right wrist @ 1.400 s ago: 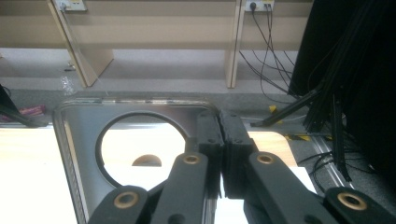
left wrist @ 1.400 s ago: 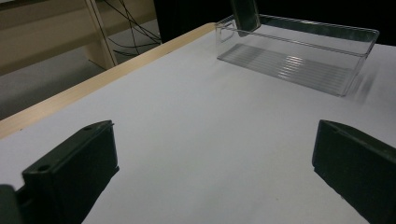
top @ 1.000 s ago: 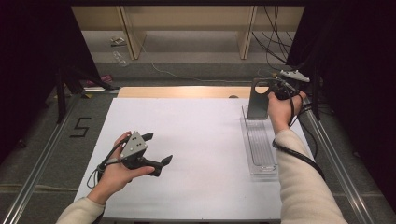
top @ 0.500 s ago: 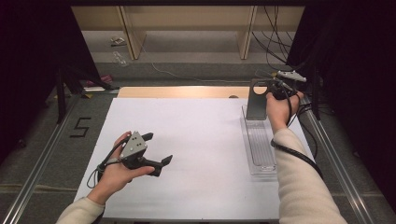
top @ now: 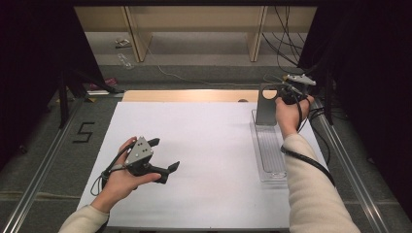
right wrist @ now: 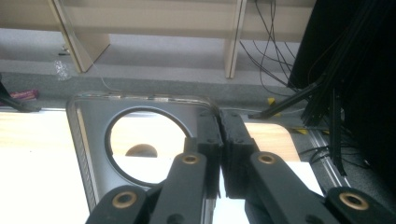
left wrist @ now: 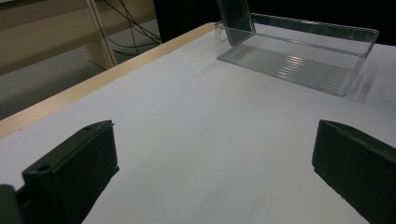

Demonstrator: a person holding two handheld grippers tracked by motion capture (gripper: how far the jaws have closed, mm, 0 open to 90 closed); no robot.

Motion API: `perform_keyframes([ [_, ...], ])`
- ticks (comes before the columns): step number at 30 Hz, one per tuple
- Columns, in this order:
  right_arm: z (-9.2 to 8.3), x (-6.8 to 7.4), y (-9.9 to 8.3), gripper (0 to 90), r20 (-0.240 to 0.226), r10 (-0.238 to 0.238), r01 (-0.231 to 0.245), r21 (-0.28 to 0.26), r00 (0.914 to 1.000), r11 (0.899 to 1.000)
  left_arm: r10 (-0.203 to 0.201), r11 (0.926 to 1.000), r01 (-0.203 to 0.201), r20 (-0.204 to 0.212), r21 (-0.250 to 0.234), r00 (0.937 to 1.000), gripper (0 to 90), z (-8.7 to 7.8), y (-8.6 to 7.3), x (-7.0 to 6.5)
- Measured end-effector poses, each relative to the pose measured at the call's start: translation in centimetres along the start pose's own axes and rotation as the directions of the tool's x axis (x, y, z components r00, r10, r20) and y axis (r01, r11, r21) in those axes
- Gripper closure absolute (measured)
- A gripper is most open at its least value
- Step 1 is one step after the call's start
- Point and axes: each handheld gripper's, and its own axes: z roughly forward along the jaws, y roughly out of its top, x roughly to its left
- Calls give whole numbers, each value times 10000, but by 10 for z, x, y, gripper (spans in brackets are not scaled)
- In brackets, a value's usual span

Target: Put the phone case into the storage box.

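A grey metal plate [top: 266, 110] with a round hole stands upright at the far end of a clear plastic tray [top: 270, 154] on the right of the white table. My right gripper [top: 283, 93] is shut on the plate's top right edge; in the right gripper view the jaws pinch the plate [right wrist: 91, 135] beside the hole, with the right gripper [right wrist: 219, 135] pointing away from me. My left gripper [top: 165, 154] rests on the table at the near left, open and holding nothing. The left gripper view looks between the wide jaws of the left gripper [left wrist: 215, 140] across the sheet to the tray [left wrist: 299, 65] and the plate [left wrist: 236, 18].
The white sheet [top: 204, 145] covers the table, with a wooden strip [top: 189, 95] along its far edge. Metal rails run down both sides. Shelving legs [top: 256, 39] and loose cables [top: 286, 43] lie beyond the table. Dark curtains stand at the left and right.
My right hand has edged slightly to the left with the plate still gripped. The left hand and gripper have stayed where they were.
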Motion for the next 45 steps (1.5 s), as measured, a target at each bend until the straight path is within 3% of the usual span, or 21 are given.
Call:
perform_keyframes([
  [13, 4, 3, -6, 874, -66, -292, 294, 247, 9996, 9993, 6, 10000, -6, 13, 0, 10000, 0, 0, 0, 0],
  [36, 10, 4, -12, 867, -118, -377, 381, 433, 9992, 9983, 15, 10000, -15, 15, 2, 10000, 0, 0, 0, 0],
  [41, 11, 3, -12, 834, -101, -420, 424, 424, 9991, 9982, 15, 10000, -15, 25, -5, 10000, 0, 0, 0, 0],
  [45, 12, 6, -13, 695, -7, -661, 660, 468, 9978, 9967, 13, 10000, -13, 18, -2, 10000, 0, 1, 0, 0],
])
